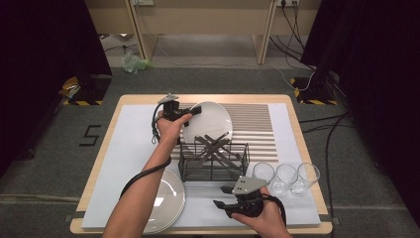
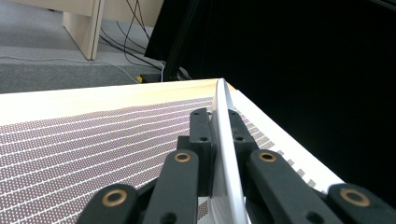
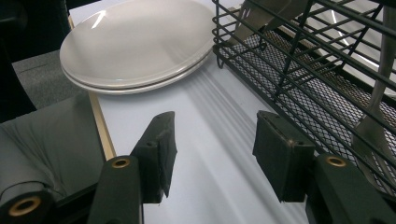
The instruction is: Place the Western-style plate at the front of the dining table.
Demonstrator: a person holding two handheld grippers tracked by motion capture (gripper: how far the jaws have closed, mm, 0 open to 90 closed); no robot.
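One plate is pinched at its rim by the left gripper above the wire rack. Three glasses and two stacked plates are seen near the bench edge. The right gripper fingers are spread over bare bench.

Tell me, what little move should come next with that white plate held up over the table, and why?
Probably ease the plate down toward the wire rack. The left tool is shut on the plate's rim and holds it on edge just beyond the rack. The right tool is open and holds nothing. More plates are stacked beside the rack.
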